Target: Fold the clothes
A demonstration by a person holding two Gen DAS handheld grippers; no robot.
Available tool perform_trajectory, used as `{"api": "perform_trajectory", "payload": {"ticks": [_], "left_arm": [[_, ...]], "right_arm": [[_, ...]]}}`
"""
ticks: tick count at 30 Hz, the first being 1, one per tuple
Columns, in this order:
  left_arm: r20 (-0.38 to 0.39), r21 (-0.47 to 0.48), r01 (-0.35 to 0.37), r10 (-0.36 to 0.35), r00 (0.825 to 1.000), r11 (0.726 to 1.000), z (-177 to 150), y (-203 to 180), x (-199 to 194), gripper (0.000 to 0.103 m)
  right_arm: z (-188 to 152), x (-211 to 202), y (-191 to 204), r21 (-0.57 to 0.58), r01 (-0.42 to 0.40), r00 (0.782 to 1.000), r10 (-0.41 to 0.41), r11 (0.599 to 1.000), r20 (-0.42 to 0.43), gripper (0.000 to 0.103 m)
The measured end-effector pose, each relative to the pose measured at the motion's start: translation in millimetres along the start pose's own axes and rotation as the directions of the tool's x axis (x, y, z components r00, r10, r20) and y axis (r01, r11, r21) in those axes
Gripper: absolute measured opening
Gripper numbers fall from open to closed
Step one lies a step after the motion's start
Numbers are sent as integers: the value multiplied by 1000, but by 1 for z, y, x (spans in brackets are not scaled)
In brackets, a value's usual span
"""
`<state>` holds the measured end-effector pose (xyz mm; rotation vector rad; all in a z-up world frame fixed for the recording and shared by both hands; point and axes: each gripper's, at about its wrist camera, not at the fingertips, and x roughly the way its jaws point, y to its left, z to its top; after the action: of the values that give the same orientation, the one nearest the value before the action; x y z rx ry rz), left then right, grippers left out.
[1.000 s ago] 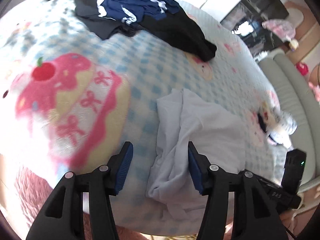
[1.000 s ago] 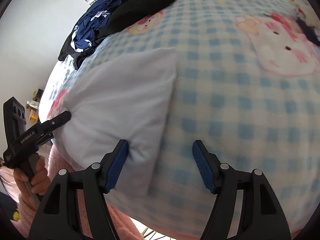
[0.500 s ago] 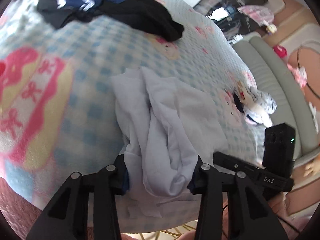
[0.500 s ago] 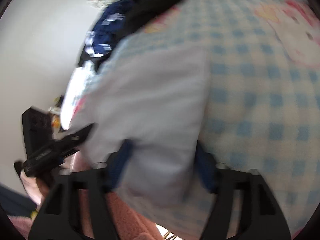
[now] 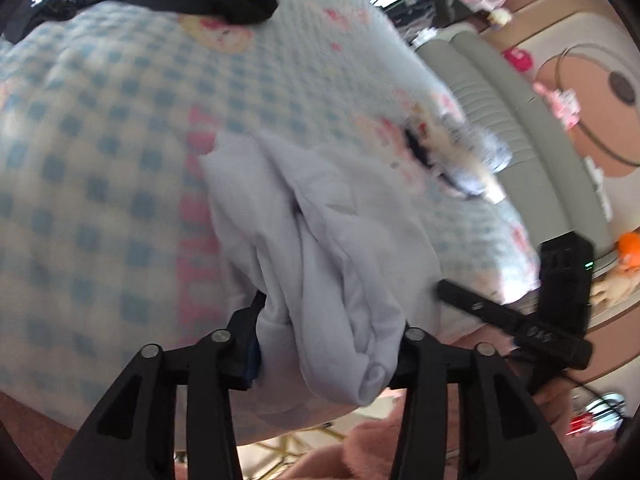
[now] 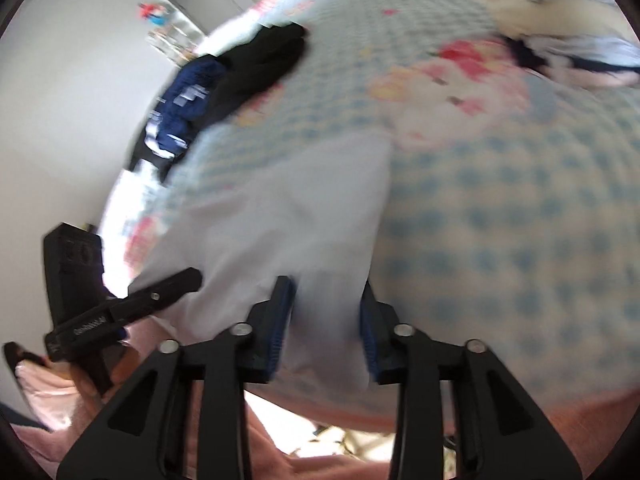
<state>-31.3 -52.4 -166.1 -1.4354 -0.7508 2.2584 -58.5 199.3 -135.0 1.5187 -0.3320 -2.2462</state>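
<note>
Left gripper [image 5: 328, 344] has just eased wider yet grips a bunched fold of the pale garment [image 5: 320, 216]; right gripper [image 6: 326, 324], jaws just closing, pinches its near corner. Both hold the near hem, the cloth running lengthwise away across the checked blanket [image 5: 100, 140]. The pads are buried in fabric, blur smears everything, and beyond lies the dark clothes pile [image 6: 240, 76].

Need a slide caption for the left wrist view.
Left gripper clamps bunched pale lavender garment at edge of blue-checked blanket.
</note>
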Motion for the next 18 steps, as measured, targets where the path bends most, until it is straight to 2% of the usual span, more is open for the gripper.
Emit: {"api": "perform_trajectory", "payload": {"ticks": [2,3,4,6,10,12,13,15,16,18], "left_arm": [[41,-51,15,-13,999,999,-1,16,-18,54],[75,-75,28,-23,997,997,-1,23,-31,53],[110,-98,42,-31,993,994,0,30,-43,52],[162,-90,21,-6,987,996,3,30,-57,51],[162,-55,24,-15,987,998,6,15,-50,50],[131,-19,-91,93,987,996,3,7,-36,50],[126,-13,-160,161,979,987,1,7,-33,51],[123,-7,-300,298,947,954,-3,8,-28,51],[137,-27,-281,282,949,959,-2,10,-34,51],[181,-77,-206,217,959,976,7,14,-48,50]], "right_arm": [[-2,-5,-11,19,70,998,-70,997,0,60],[0,-7,-16,34,90,996,-90,995,2,62],[2,-10,-20,40,92,996,-93,995,15,62],[6,-17,-24,20,76,996,-76,997,35,62],[10,-5,-12,-39,22,1000,-21,999,4,62],[8,5,-5,-68,-2,1000,1,998,-25,61],[4,9,-3,-87,28,999,-31,996,-34,61],[-4,14,-2,-125,132,990,-138,983,-41,61],[-8,12,-3,-142,194,979,-201,971,-40,61],[-7,-6,-4,-147,224,974,-226,963,3,61]]}}
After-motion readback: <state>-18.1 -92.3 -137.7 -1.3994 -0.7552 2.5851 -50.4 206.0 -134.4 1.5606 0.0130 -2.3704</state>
